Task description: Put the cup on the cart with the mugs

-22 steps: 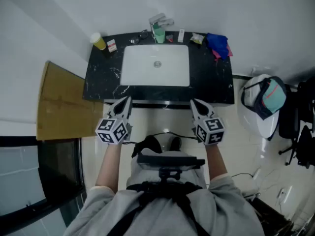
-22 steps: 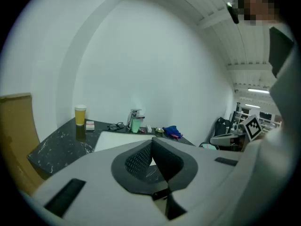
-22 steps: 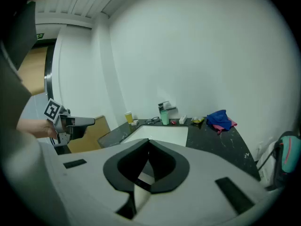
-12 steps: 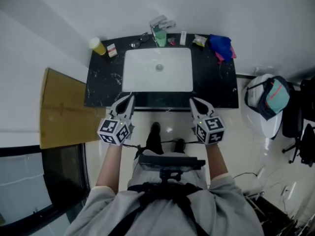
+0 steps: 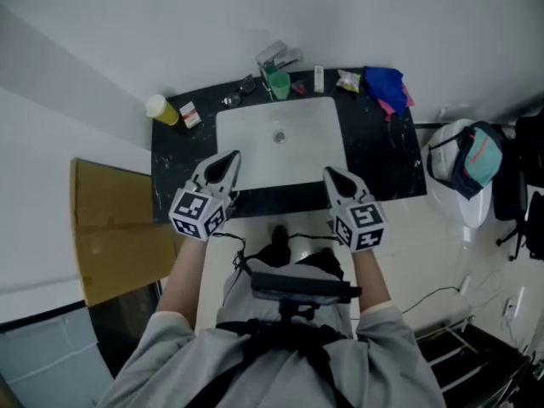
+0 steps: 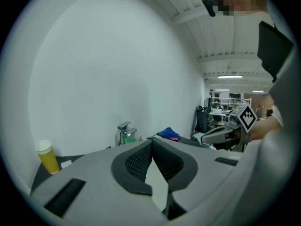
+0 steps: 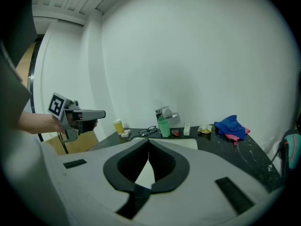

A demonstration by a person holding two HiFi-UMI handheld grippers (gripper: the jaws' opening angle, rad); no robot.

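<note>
Green cup (image 5: pixel 277 82) stands upright at the back edge of the black marble counter (image 5: pixel 378 155), directly under the faucet (image 5: pixel 278 56). Got that?
Got it. Second one as well: yellow cup (image 5: pixel 161 109), pale top, back left corner of the same counter, well apart from the green. (Which of the two the job means, I cannot tell.)
Neighbours of the green one?
On its left, a pair of glasses (image 5: pixel 240 90). On its right a small red item, then a white tube (image 5: pixel 319 78) and a crumpled packet (image 5: pixel 348 81). Further right, a blue cloth (image 5: pixel 387 86) lies over something pink. A small box (image 5: pixel 189 114) lies just beside the yellow cup.
Sink?
White basin (image 5: pixel 280 143) set in the middle of the counter, in front of the green cup, drain visible.
Tongs?
Left gripper (image 5: pixel 229 158): jaws pressed together, nothing between them, tip over the counter just left of the basin. Right gripper (image 5: pixel 328 173): jaws likewise closed and empty, tip near the basin's front right corner. Both are well short of either cup and tilt slightly down.
Surroundings?
Cardboard sheet (image 5: pixel 110 228) stands left of the counter. White bin (image 5: pixel 450 202) with a teal-and-dark bag is on the right. Pale floor below.
</note>
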